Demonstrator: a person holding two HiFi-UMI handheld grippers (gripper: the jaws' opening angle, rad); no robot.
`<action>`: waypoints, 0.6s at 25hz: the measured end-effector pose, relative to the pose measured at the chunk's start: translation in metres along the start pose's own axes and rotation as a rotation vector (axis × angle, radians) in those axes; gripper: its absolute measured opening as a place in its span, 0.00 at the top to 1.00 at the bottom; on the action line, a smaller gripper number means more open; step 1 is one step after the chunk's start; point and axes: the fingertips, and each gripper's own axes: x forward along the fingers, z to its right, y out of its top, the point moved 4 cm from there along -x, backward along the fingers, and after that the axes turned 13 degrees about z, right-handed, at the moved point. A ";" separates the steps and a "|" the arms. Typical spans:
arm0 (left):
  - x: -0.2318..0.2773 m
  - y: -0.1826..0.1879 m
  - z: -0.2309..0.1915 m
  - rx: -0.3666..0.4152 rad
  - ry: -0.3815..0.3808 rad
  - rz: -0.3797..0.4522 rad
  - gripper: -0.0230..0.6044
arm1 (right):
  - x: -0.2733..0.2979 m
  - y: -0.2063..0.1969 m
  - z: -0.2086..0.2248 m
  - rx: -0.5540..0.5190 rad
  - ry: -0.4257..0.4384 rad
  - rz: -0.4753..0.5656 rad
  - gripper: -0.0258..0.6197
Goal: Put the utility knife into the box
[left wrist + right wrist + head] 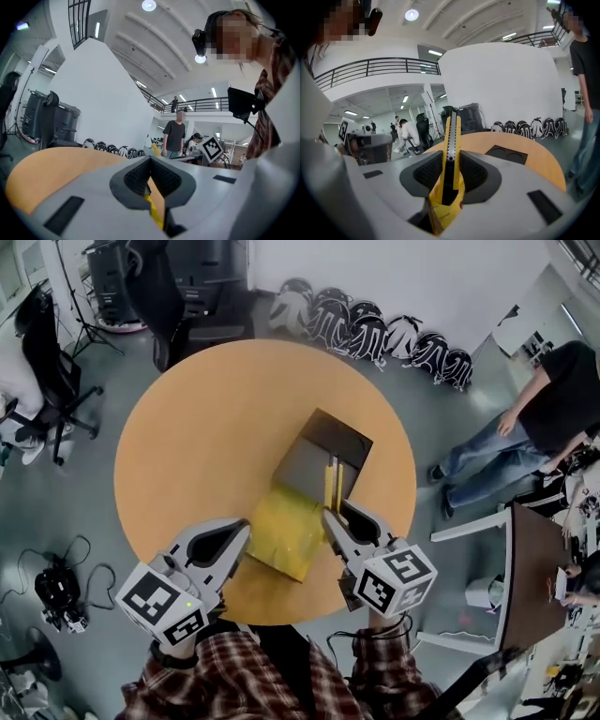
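Note:
A box lies open in the middle of the round orange table, with a grey inside, a dark far part and a yellow flap toward me. My right gripper is shut on a yellow utility knife, which points out over the box's right side. In the right gripper view the knife stands up between the jaws of the gripper. My left gripper sits at the flap's left edge. In the left gripper view a yellow strip shows between its shut jaws.
A person in a black shirt and jeans stands right of the table. Helmets line the far wall. Office chairs stand at the left, a brown desk at the right, and a small device lies on the floor.

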 end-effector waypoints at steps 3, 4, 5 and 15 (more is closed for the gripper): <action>0.012 -0.006 -0.015 -0.034 -0.066 -0.028 0.95 | 0.011 -0.016 0.009 -0.020 -0.050 -0.071 0.77; 0.016 -0.008 -0.019 -0.044 -0.089 -0.038 0.95 | 0.015 -0.022 0.012 -0.025 -0.067 -0.094 0.77; 0.020 -0.009 -0.024 -0.053 -0.113 -0.048 0.95 | 0.019 -0.028 0.015 -0.028 -0.084 -0.117 0.77; 0.031 -0.020 -0.067 -0.121 -0.348 -0.162 0.95 | 0.059 -0.114 0.025 -0.001 -0.226 -0.394 0.77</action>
